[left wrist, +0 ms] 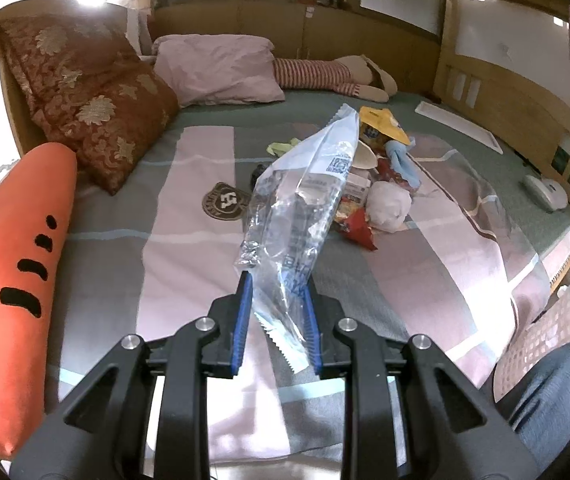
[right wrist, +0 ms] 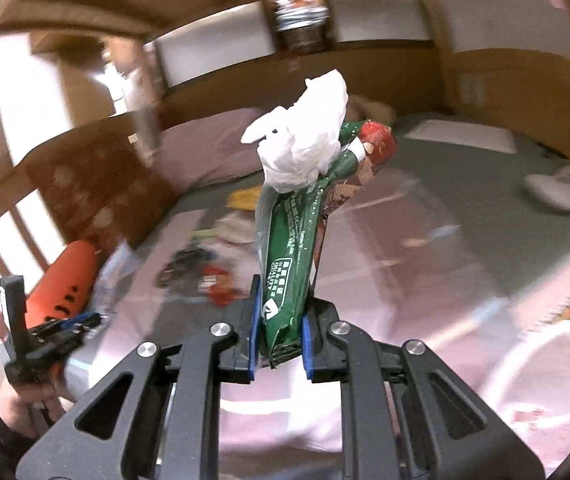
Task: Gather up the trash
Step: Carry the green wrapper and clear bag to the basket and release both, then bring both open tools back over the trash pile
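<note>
Right now we are holding trash in both grippers. Nearest in the left wrist view, the left gripper (left wrist: 276,316) is pinching a clear bag (left wrist: 301,200), its blue pads closing on the bag's lower end. The bag's long axis is running up and away from the jaws toward 1 o'clock, so it is standing nearly in line with the fingers.

In the right wrist view, the right gripper (right wrist: 279,320) is clamping a green wrapper (right wrist: 291,256) by its bottom edge. That wrapper is rising toward 12 o'clock, with a white tissue (right wrist: 305,140) bunched against its top; we cannot tell whether the tissue is tucked into the wrapper or just pressed against it. This view is blurring, so we judge the right hand is moving.

A pale basket (left wrist: 541,340) is sitting just off the bed's edge at 4 o'clock from the left jaws, and it is showing at 4 o'clock in the right view too (right wrist: 549,380). We judge the coming move is a drop there, and the right gripper is looking nearer to it.

Farther out on the bedspread (left wrist: 189,184), at about 1 o'clock, the remaining pile (left wrist: 377,184) is waiting: a yellow pack, a red wrapper, a white wad. Beyond it, pillows (left wrist: 217,72) are lying by the headboard.
</note>
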Motion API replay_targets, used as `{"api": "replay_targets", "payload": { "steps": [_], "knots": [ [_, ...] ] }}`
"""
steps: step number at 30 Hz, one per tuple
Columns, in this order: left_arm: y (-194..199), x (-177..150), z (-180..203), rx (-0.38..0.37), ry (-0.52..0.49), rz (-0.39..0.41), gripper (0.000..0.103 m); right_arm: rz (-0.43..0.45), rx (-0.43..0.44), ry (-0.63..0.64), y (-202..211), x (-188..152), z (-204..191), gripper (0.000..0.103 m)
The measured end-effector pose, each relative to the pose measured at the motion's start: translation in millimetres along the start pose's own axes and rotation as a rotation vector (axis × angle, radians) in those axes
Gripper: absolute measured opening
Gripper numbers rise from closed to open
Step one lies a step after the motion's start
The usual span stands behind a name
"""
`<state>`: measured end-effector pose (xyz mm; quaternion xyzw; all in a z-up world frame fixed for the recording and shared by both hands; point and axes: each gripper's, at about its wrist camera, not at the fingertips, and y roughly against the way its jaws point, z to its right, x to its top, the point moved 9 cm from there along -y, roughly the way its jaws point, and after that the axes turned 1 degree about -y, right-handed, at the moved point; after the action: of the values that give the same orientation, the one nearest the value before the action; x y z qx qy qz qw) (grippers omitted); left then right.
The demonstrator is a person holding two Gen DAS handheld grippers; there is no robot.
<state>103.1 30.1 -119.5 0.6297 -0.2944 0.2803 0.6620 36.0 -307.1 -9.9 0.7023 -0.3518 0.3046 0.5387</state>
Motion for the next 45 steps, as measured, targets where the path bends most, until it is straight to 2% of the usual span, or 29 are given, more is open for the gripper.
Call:
{"api": "replay_targets", "payload": {
  "steps": [5, 7, 10, 12, 14, 16, 19, 21, 22, 24, 26, 28, 30, 32, 35, 37, 38, 40, 41, 45],
  "knots": [
    [-3.3, 4.5, 37.7, -0.077, -0.028, -0.028, 0.025, -0.087, -0.178, -0.090, 45.6, -36.0, 101.7, 0.017],
    [2.9, 9.9, 69.0, -0.151, -0.023, -0.033, 0.025, -0.143, -0.220, -0.114, 54.6, -57.8, 126.3, 0.017],
    [20.5, 17.1, 151.8, -0.327, -0.060, -0.056, 0.025, -0.200, -0.270, -0.147, 62.4, -87.6, 157.7, 0.019],
    [34.7, 18.7, 205.4, -0.413, -0.116, -0.072, 0.025, -0.260, -0.294, -0.179, 60.5, -103.8, 175.7, 0.030],
    [49.2, 19.1, 248.7, -0.480, -0.167, -0.077, 0.025, -0.264, -0.355, -0.207, 66.8, -104.1, 188.8, 0.056],
    [66.2, 14.4, 302.1, -0.555, -0.235, -0.102, 0.025, -0.198, -0.382, -0.225, 82.0, -91.1, 197.3, 0.064],
    [85.6, 1.5, 368.3, -0.648, -0.319, -0.143, 0.025, 0.007, -0.438, -0.287, 122.8, -56.5, 211.8, 0.079],
    [93.4, -11.3, 405.1, -0.696, -0.366, -0.179, 0.025, 0.146, -0.437, -0.346, 157.0, -36.6, 218.0, 0.082],
    [95.9, -17.9, 421.0, -0.719, -0.385, -0.198, 0.027, 0.182, -0.432, -0.361, 166.6, -30.0, 218.4, 0.082],
    [96.2, -38.2, 453.7, -0.751, -0.427, -0.248, 0.041, 0.248, -0.424, -0.369, 184.7, -16.5, 215.9, 0.082],
    [95.1, -50.3, 469.2, -0.770, -0.448, -0.264, 0.093, 0.283, -0.427, -0.352, 195.5, -9.0, 209.8, 0.085],
    [92.5, -48.4, 461.3, -0.744, -0.414, -0.227, 0.095, 0.280, -0.406, -0.313, 191.8, -2.0, 199.5, 0.085],
    [85.2, -41.4, 442.7, -0.742, -0.371, -0.230, 0.095, 0.252, -0.378, -0.272, 177.7, -2.3, 184.0, 0.086],
    [75.4, -23.5, 413.0, -0.709, -0.308, -0.211, 0.095, 0.217, -0.335, -0.242, 156.1, -7.2, 164.7, 0.086],
    [64.8, 10.0, 343.7, -0.632, -0.195, -0.128, 0.097, 0.155, -0.272, -0.217, 115.5, -13.2, 133.6, 0.086],
    [62.2, 26.9, 289.0, -0.546, -0.153, -0.057, 0.097, 0.109, -0.195, -0.191, 79.7, -16.7, 96.9, 0.086],
    [59.3, 36.3, 245.2, -0.473, -0.126, -0.006, 0.098, 0.093, -0.169, -0.168, 65.1, -17.3, 79.7, 0.086],
    [57.1, 48.5, 191.9, -0.386, -0.094, 0.043, 0.098, 0.059, -0.126, -0.097, 32.9, -16.0, 35.8, 0.086],
    [54.2, 53.5, 144.5, -0.300, -0.063, 0.077, 0.098, 0.058, -0.101, -0.076, 23.9, -13.4, 18.3, 0.086],
    [45.0, 62.2, 34.7, -0.113, 0.020, 0.126, 0.098, 0.058, 0.007, 0.012, -20.9, -2.6, -61.4, 0.086]
  ]
}}
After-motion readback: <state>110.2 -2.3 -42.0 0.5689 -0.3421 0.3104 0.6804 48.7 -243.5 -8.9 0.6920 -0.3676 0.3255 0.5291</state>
